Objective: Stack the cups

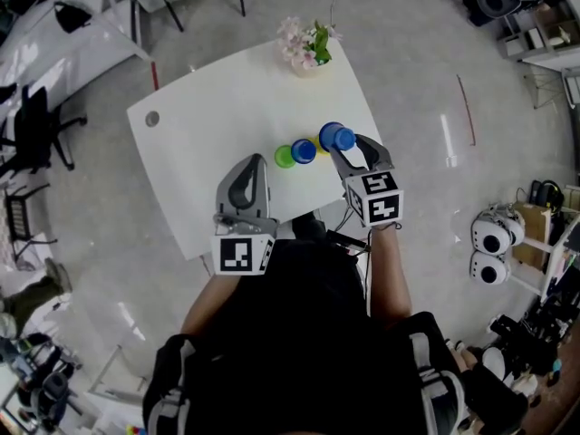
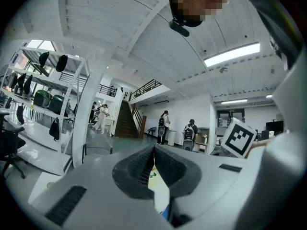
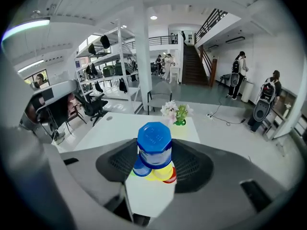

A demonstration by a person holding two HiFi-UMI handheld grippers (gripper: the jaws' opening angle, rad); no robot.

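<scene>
A blue cup [image 1: 339, 137] [image 3: 154, 144] hangs upside down over the white table [image 1: 208, 143], and my right gripper [image 1: 350, 147] [image 3: 154, 153] is shut on it. Under and beside it on the table stand another blue cup [image 1: 304, 150] [image 3: 139, 168], a green cup [image 1: 285, 157], a yellow cup [image 3: 162, 173] and a red cup [image 3: 173, 177], close together. My left gripper [image 1: 257, 162] [image 2: 154, 148] sits left of the cups near the table's front edge. It points level, its jaws are shut, and nothing is between them.
A vase of flowers [image 1: 306, 43] [image 3: 175, 112] stands at the table's far edge. A round grommet [image 1: 152, 118] sits near the left corner. Office chairs [image 1: 32, 134] stand on the floor to the left, and shelves with gear [image 1: 535, 243] are at the right.
</scene>
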